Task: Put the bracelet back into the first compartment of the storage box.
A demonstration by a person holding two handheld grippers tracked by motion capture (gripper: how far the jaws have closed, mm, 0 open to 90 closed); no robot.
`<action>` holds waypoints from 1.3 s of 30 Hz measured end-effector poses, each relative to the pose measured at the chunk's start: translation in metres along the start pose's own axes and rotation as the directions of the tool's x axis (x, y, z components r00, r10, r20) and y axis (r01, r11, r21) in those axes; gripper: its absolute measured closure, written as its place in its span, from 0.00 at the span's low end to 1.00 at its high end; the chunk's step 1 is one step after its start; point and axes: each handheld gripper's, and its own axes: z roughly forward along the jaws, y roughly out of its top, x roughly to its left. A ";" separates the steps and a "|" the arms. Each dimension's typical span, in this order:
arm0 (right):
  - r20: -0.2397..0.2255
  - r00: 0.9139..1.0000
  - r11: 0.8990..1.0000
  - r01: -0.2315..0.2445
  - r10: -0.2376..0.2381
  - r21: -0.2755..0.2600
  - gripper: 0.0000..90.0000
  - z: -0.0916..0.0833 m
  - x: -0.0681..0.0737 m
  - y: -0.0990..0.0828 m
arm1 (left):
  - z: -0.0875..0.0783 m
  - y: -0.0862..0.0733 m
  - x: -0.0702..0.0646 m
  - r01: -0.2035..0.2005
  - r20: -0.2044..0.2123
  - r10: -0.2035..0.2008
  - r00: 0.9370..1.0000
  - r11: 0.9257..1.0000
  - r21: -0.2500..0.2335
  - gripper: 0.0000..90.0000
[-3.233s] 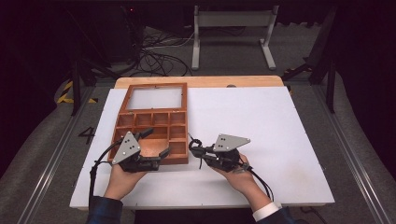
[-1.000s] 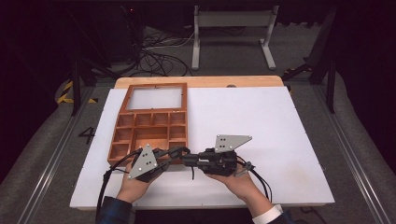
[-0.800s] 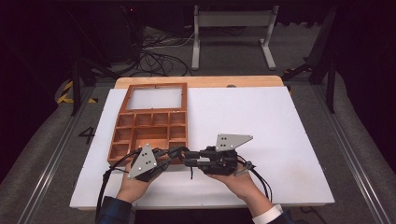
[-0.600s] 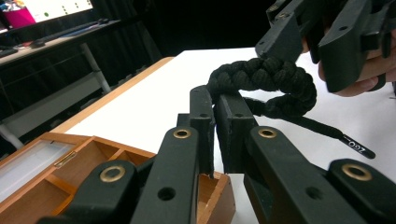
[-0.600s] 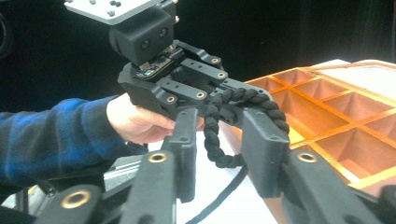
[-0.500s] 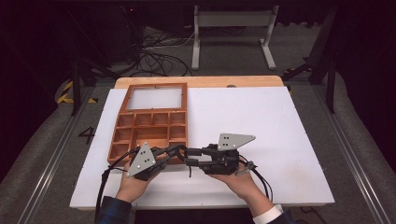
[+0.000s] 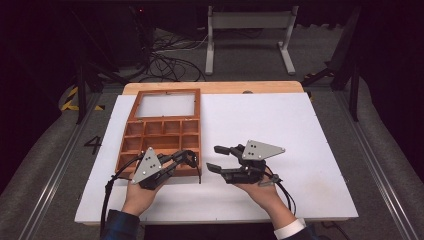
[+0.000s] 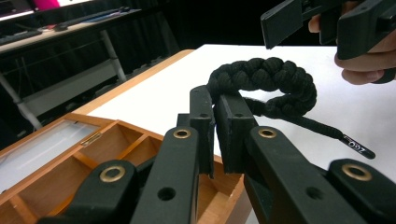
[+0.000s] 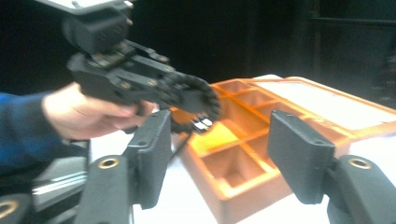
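A black braided bracelet (image 8: 266, 77) with a loose cord end (image 8: 355, 145) sticks out of my left gripper (image 8: 214, 100), which is shut on its near side. In the high view that gripper (image 7: 189, 158) hovers at the near right corner of the wooden compartment tray (image 7: 161, 91). My right gripper (image 7: 214, 158) faces it from the right, a short gap away. Its jaws have just been opening and nothing lies between them. In the right gripper view, the bracelet (image 9: 198, 100) hangs beyond the spread gripper (image 9: 224, 154), over the tray (image 9: 243, 191).
The tray sits on the left part of a white board (image 7: 280, 125) laid on a wooden table. Its far section has a clear lid (image 7: 162, 105); the nearer compartments look bare. Cables and a metal stand lie on the floor beyond.
The right gripper's jaws, shut at the left gripper's tip a second ago, have spread apart and drawn slightly right. The left gripper keeps hold of the bracelet in the same place.
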 end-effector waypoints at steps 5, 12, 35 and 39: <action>0.094 0.995 1.000 0.026 -0.027 0.002 0.38 -0.008 -0.005 -0.003 | -0.004 0.000 0.006 0.013 -0.036 -0.013 0.999 1.000 0.000 0.95; 0.178 0.984 1.000 0.016 -0.020 0.020 0.27 -0.019 -0.013 -0.007 | -0.010 0.002 0.013 0.030 -0.068 -0.030 0.997 1.000 -0.001 0.95; 0.293 0.956 1.000 -0.011 0.019 -0.029 0.07 -0.069 -0.034 -0.010 | -0.015 0.003 0.029 0.077 -0.149 -0.074 0.986 0.997 0.015 0.95; 0.302 0.953 0.999 -0.015 0.024 -0.034 0.05 -0.075 -0.037 -0.010 | -0.016 0.005 0.033 0.082 -0.168 -0.079 0.983 0.997 0.013 0.94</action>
